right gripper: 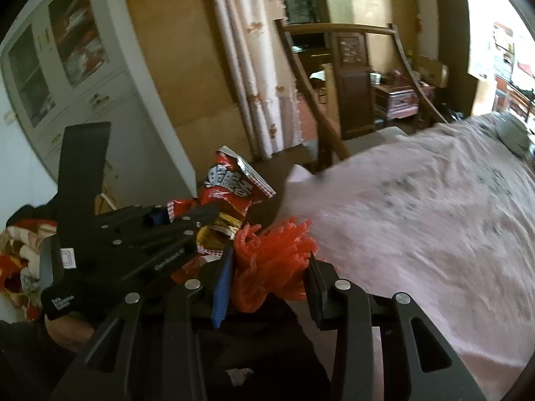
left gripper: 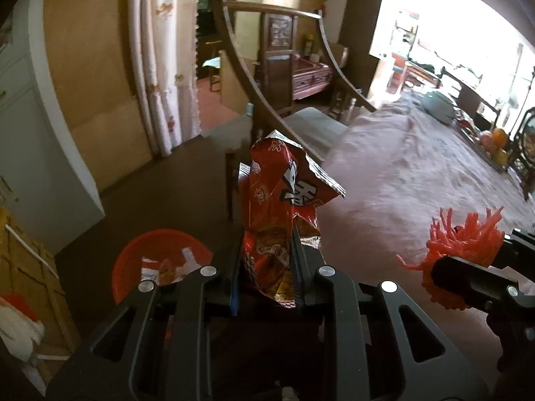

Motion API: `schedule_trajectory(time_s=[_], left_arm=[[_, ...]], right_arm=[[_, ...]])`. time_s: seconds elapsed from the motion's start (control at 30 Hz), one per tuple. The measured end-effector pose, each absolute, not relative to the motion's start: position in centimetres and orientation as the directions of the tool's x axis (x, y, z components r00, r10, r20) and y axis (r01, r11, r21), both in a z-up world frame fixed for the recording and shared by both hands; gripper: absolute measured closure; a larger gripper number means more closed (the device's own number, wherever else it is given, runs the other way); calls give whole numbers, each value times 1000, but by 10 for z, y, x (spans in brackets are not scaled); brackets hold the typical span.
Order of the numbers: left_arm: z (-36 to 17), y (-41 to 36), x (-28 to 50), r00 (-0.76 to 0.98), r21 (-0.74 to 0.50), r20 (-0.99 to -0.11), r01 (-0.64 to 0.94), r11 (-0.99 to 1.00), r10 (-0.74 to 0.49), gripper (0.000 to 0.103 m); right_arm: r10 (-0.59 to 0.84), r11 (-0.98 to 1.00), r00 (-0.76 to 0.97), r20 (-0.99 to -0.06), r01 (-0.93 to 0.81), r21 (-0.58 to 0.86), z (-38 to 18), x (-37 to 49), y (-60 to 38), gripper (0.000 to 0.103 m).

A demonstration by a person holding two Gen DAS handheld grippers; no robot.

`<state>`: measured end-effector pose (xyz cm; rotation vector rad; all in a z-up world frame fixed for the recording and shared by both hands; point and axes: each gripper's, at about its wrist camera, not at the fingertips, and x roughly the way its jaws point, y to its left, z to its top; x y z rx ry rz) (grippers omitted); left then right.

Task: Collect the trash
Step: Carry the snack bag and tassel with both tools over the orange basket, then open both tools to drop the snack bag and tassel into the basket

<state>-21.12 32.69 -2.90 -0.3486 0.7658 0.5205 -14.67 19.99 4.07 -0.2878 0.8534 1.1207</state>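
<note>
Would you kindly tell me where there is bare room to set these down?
The pink tablecloth is mostly bare beside the right gripper. The dark floor between cabinet and chair is free. The red bin already holds scraps.

daylight floods in from the right, blowing out the window (left gripper: 468, 33); bedspread (right gripper: 418, 217) smeared by blur, edges bowed.

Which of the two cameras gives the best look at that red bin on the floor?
The left wrist view. There the red bin sits on the dark floor left of the left gripper, its open top and some scraps inside in sight, though the gripper's frame covers its near edge. In the right wrist view I cannot find the bin.
</note>
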Motion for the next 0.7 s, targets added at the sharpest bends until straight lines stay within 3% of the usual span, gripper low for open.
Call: schedule_trajectory(time_s=[0.43,0.7], left_arm=[[-77,413,-258,450,-101,-806,-745,659,385,78],[-151,475,-292,298,-80,-893,-842,533,337,78]], right_arm=[[637,304,5,-771,-920,245,-1,-166,308,65],[503,229,-140,-853,-930,287,-84,-188,396,65]])
